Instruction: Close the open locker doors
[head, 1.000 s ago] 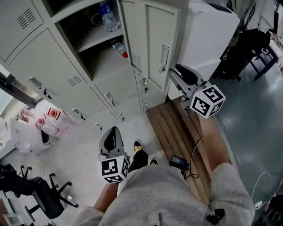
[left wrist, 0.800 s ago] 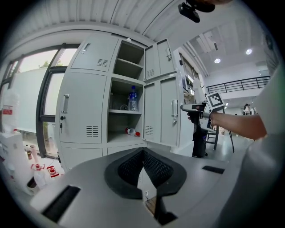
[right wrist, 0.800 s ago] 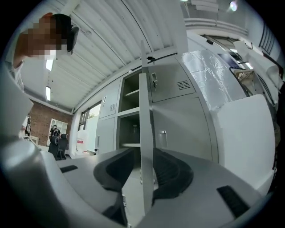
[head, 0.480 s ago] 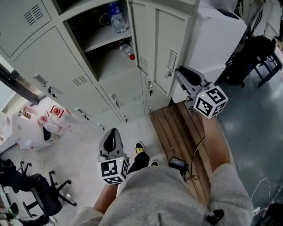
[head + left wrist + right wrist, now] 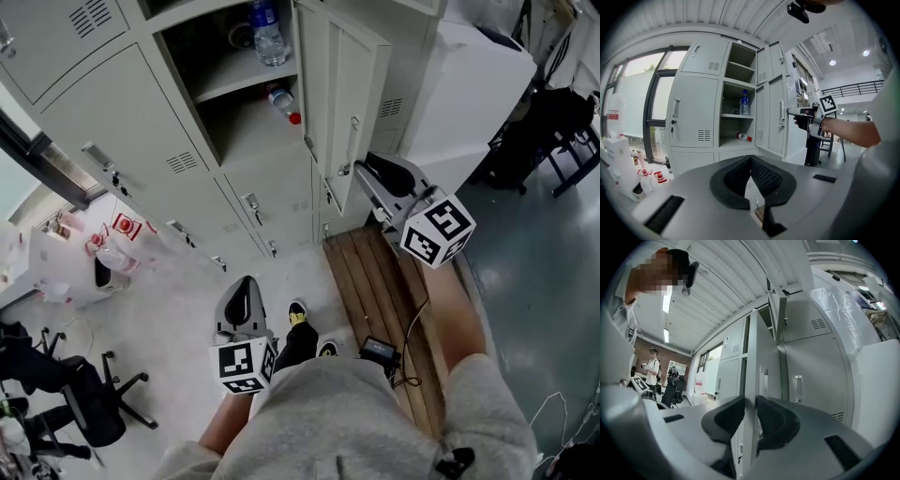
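Lockers (image 5: 112, 103): grey bank. One column stands open, with shelves exposed. The open locker door (image 5: 349, 103) is swung out on the right of that column, well off flush. In the right gripper view it sits edge-on (image 5: 750, 376), and a second door above it (image 5: 776, 310) is also open. The right gripper (image 5: 364, 171) is at the free edge of the open locker door, near the handle. Its jaws are closing, with the door edge between them (image 5: 751, 401) and the pads against both faces with no visible gap, so it's gripping the door. The left gripper (image 5: 242, 283) is held low over the floor in front of the person, well apart from the lockers. In its own view the pads meet at the tips (image 5: 751, 161) with nothing between them, so it's clenched and empty. Inside the open column a water bottle (image 5: 267, 33) stands upright on the upper shelf. A red-capped bottle (image 5: 284, 99) lies on its side on the shelf below. A wooden slat platform (image 5: 375, 281) lies on the floor under the right arm, and a white cabinet (image 5: 469, 103) stands just beside the lockers on the right. An office chair (image 5: 80, 412) is at lower left, well apart.
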Tool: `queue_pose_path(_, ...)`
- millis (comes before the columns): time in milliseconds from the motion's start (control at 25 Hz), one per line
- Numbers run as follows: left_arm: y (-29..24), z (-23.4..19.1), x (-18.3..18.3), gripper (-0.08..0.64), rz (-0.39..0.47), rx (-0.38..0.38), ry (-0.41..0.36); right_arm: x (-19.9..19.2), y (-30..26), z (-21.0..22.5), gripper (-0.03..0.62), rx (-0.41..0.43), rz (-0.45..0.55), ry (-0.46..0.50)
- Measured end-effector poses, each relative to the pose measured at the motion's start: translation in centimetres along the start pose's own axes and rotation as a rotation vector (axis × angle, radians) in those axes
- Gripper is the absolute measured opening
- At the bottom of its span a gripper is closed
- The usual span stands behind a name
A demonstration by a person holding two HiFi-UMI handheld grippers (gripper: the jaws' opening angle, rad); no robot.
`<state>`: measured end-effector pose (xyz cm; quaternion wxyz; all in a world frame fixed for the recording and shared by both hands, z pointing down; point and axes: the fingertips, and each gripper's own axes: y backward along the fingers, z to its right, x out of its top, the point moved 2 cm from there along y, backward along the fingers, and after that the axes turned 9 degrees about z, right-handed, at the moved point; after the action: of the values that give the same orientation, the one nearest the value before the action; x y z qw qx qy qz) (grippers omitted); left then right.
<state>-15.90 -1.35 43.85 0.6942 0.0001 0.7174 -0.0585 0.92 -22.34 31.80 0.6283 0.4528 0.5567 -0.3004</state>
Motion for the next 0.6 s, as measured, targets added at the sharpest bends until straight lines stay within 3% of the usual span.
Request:
queue_pose_path(240, 1.1, -1.9, -0.2, 0.006, -0.003, 0.05, 0.001, -0.4, -2.8, -3.3, 0.086, 0.074, 0.009, -0.003)
queue_pose_path(600, 2.1, -5.5, 0.3, 0.006, -0.007, 0.118, 0.005, -1.6, -8.4, -8.4, 0.072, 0.139, 0.004, 0.069)
